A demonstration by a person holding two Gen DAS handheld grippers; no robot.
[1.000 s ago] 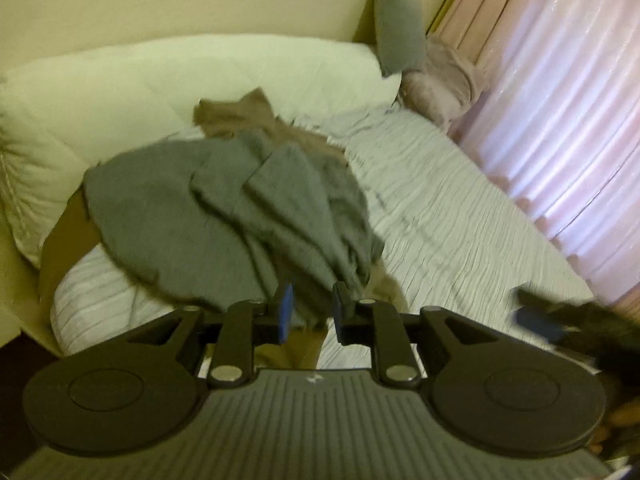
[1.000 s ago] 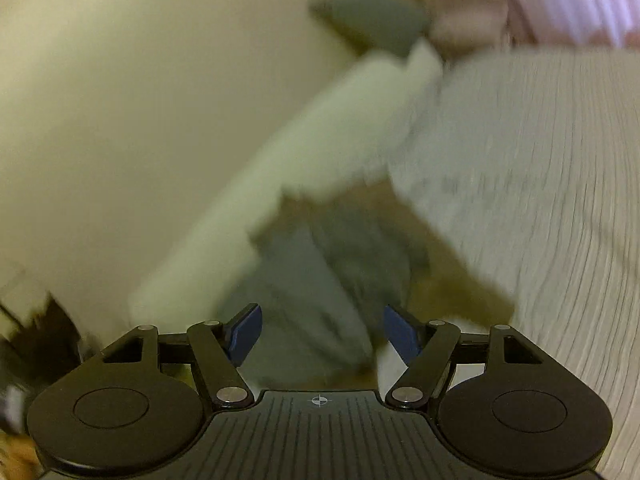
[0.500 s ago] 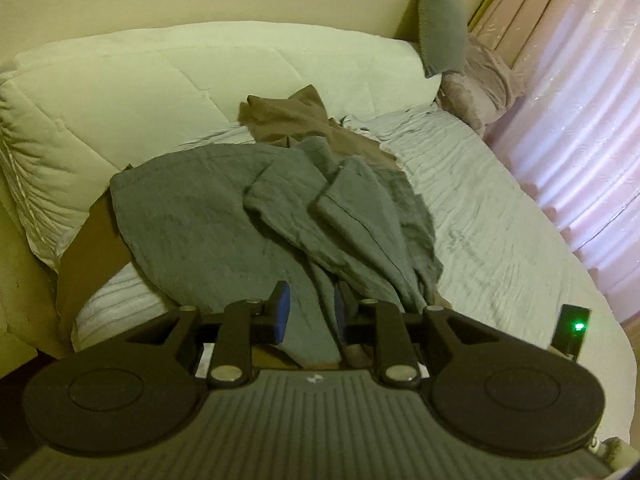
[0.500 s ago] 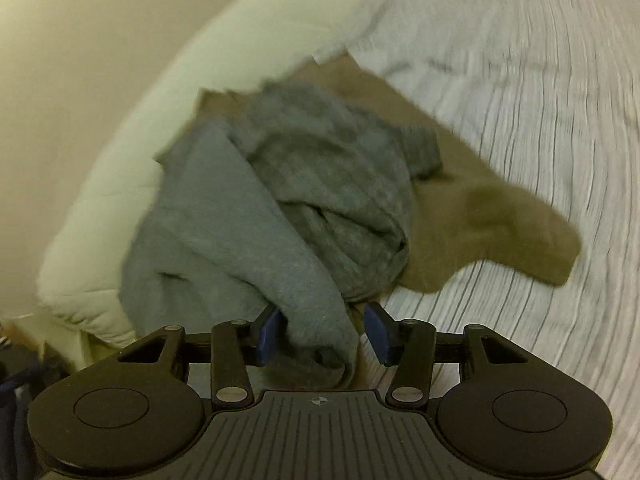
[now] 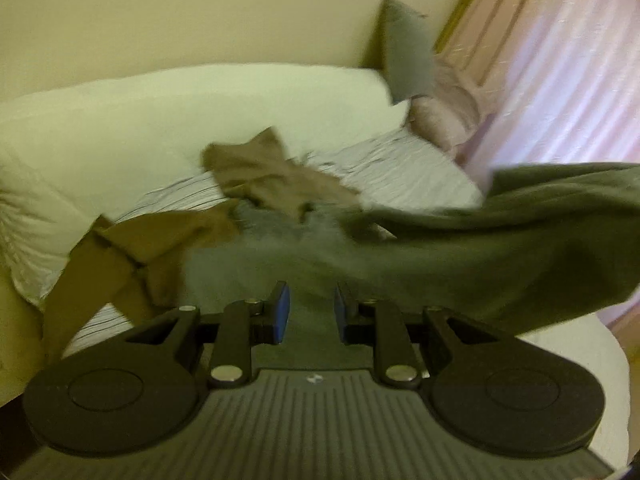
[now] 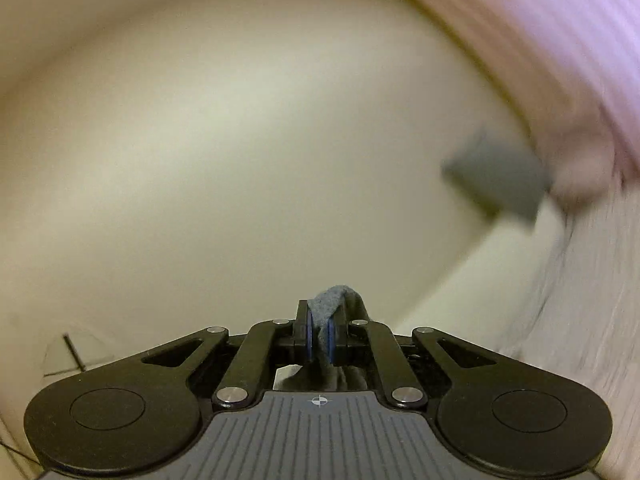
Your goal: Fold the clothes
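Pinching a fold of the grey garment (image 6: pixel 334 300), right gripper (image 6: pixel 319 338) now points at the wall, cloth lifted off the bed (image 5: pixel 400 168). Half a second back it lay heaped. Left gripper (image 5: pixel 308 312) fingers part-spread, gripping nothing; brown garment (image 5: pixel 272 176) remains far.

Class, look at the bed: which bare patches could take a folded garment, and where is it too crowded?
Free: the striped sheet between the brown garment and the pink pillow. Crowded: the near side, where the grey garment spreads out, and the left edge, with more brown cloth beside the white duvet.
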